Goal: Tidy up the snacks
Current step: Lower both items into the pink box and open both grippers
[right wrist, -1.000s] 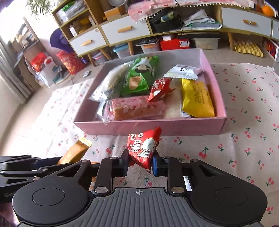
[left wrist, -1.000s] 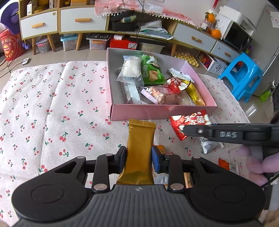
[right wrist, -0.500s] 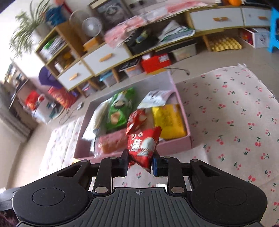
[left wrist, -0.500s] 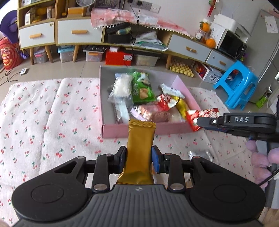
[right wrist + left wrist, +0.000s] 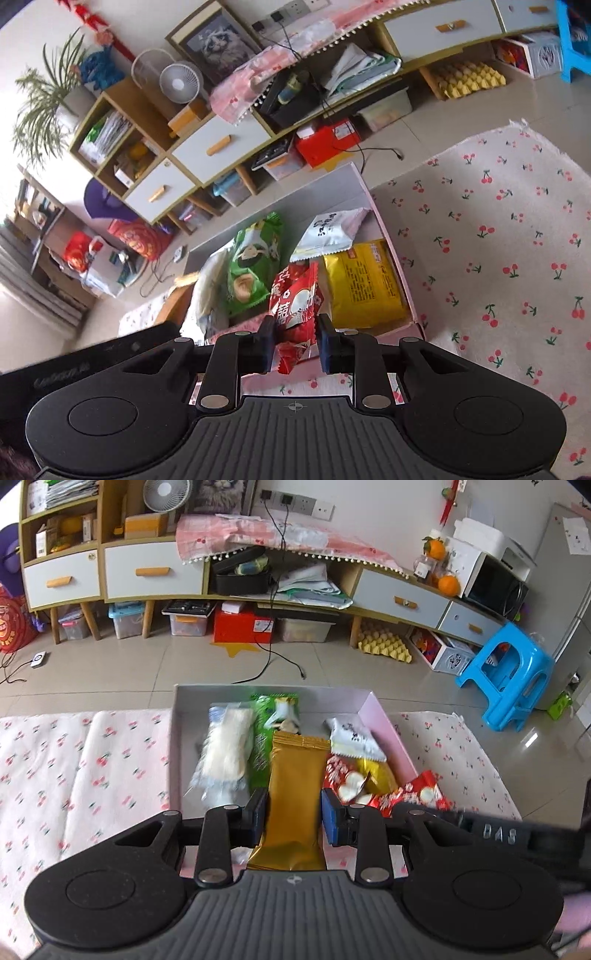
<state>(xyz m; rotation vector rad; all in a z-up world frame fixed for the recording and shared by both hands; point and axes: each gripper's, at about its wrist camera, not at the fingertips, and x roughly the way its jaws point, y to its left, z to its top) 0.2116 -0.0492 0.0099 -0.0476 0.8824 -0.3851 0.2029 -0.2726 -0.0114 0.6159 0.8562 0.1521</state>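
A: Left gripper [image 5: 294, 814]?
B: Clamped on a long gold foil snack packet [image 5: 293, 794], held upright above the near part of the pink cardboard box [image 5: 388, 725].
A: Right gripper [image 5: 293, 341]?
B: Pinching a red crinkled snack bag [image 5: 295, 314], hanging over the box's near wall.
A: Box contents?
B: Green biscuit pack [image 5: 253, 266], white printed pouch [image 5: 332, 230], yellow flat packet [image 5: 364, 286], clear pale wafer bag [image 5: 225, 755]. Box sits on the cherry-print cloth [image 5: 498, 240].
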